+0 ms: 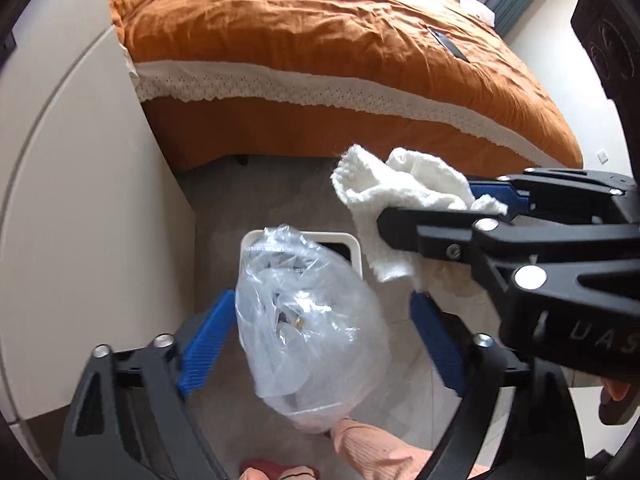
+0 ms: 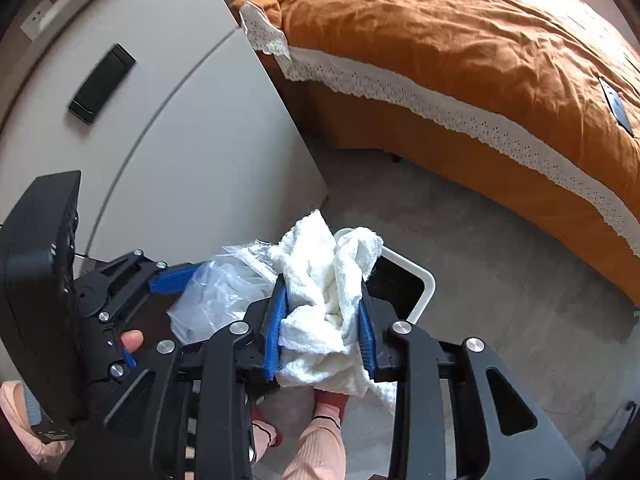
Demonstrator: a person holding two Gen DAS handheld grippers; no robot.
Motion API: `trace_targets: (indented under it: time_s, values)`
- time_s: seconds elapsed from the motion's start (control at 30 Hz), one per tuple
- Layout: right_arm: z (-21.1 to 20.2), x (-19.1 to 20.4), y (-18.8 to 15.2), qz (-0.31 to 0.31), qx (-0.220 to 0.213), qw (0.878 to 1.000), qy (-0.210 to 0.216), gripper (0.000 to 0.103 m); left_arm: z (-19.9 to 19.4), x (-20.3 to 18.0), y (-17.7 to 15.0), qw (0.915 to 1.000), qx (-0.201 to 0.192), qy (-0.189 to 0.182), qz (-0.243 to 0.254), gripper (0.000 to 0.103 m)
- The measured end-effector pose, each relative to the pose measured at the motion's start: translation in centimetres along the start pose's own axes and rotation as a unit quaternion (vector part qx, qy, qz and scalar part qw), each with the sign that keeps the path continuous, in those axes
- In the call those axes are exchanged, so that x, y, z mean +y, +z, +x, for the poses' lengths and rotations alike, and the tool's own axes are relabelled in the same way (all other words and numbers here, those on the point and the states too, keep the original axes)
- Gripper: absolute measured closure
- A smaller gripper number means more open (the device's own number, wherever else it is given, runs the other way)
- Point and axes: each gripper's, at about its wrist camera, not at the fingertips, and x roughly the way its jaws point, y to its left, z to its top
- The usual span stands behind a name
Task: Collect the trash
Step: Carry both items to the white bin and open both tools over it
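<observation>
Left wrist view: a clear plastic bag [image 1: 308,332] is seen between the spread blue pads [image 1: 206,344] of the left hand-held gripper [image 1: 320,344], directly above a white bin [image 1: 352,248] on the grey floor [image 1: 224,208] beside an orange-covered bed [image 1: 320,40]. The jaws are wide apart and neither pad presses on the bag, so it is judged to be released over the bin's mouth, into which it appears meant to fall. To the right, a crumpled white cloth [image 1: 400,200] is carried in the right hand-held gripper [image 1: 472,208], brought up beside the bin, probably so that it can be dropped in next. In the right wrist view the cloth [image 2: 324,304] is shown bunched between the right hand-held gripper's [image 2: 324,332] pads [image 2: 274,332]; it is touched on both sides and is taken to be still grasped, though how firmly cannot be told. The bin's rim [image 2: 424,280] lies just beyond the cloth, and the bag [image 2: 216,292] hangs to its left, next to the left hand-held gripper [image 2: 160,280]. A dark remote-like item [image 2: 100,84] rests on a pale cabinet [image 2: 180,140], well apart from the work.
</observation>
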Motion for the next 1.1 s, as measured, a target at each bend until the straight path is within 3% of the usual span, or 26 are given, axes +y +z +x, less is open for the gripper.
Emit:
trace_targets:
  time_s: [0.03, 0.07, 0.13, 0.3, 0.57, 0.87, 1.1]
  values:
    - [1.5, -0.6, -0.3, 0.002, 0.009, 1.0, -0.001, 0.042, 0.9, 0.2, 0.0, 1.0, 0.002, 0.0, -0.002, 0.008]
    - [2.4, -1.0, -0.5, 0.004, 0.011, 1.0, -0.007, 0.034, 1.9, 0.3, 0.0, 1.0, 0.007, -0.001, -0.003, 0.007]
    - [4.2, -1.7, -0.9, 0.007, 0.014, 1.0, -0.013, 0.004, 3.8, 0.9, -0.2, 0.9999, 0.01, 0.001, -0.006, 0.005]
    - [5.9, -3.0, -0.8, 0.019, 0.022, 0.999, -0.02, 0.004, 5.4, 1.1, -0.1, 0.9997, 0.019, 0.001, -0.013, 0.005]
    - [2.0, -2.5, 0.9, 0.021, 0.001, 1.0, -0.016, 0.004, 0.9, 0.3, 1.0, 0.9996, -0.006, 0.015, -0.023, 0.005]
    - [-11.3, 2.5, 2.8, -0.013, -0.099, 0.995, 0.009, 0.004, -12.7, -2.4, 2.4, 0.9919, -0.095, 0.058, -0.062, 0.005]
    - [-20.7, 8.7, 4.4, -0.102, -0.189, 0.976, 0.029, 0.004, -23.9, -3.3, 1.5, 0.971, -0.175, 0.122, -0.108, 0.005]
